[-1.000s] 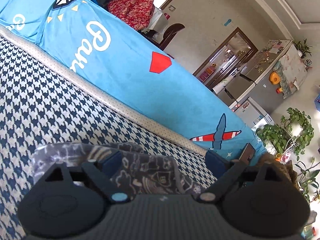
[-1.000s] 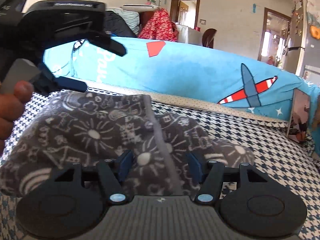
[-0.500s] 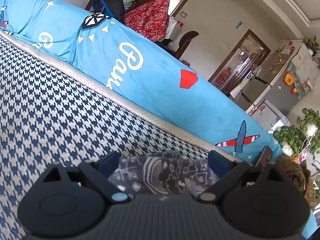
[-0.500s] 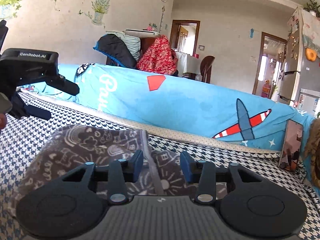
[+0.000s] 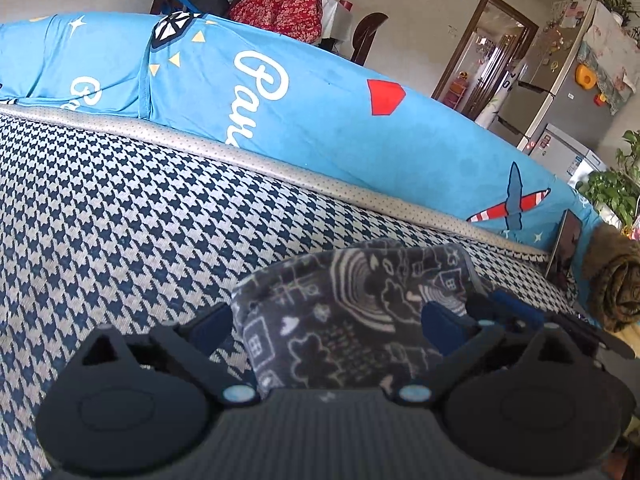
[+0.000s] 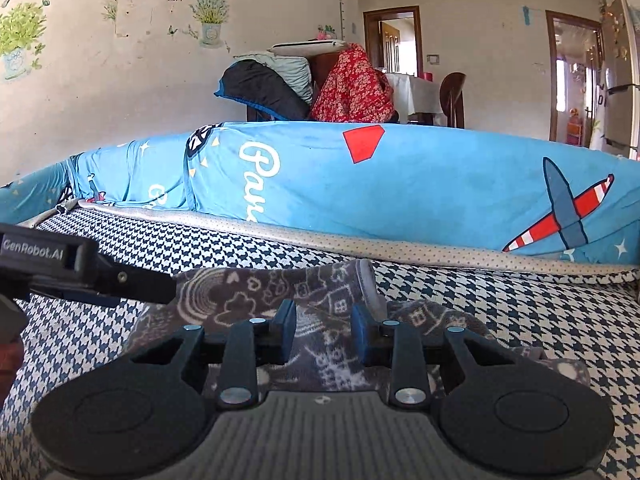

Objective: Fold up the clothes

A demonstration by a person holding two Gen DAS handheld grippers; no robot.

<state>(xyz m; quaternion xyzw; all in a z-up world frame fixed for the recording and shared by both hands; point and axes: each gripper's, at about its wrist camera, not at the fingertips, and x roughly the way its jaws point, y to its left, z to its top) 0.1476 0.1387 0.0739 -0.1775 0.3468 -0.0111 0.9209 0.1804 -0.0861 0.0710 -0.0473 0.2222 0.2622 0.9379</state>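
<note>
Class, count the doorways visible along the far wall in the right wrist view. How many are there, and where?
2. One doorway stands behind the red floral cloth, near the middle; the other doorway is at the right, beside the fridge. More may be hidden.

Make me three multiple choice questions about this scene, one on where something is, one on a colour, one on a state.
1. Where does the grey patterned garment lie?
A. on the checked cover
B. over the chair
C. on the floor

2. What colour is the blanket with the aeroplane print?
A. green
B. blue
C. yellow

3. How is the left gripper?
A. shut on the garment
B. open, fingers either side of the garment
C. out of view

Answers:
1 A, houndstooth cloth shows all round it.
2 B, bright blue with a red and white plane.
3 B, a wide gap between the fingers.
</note>
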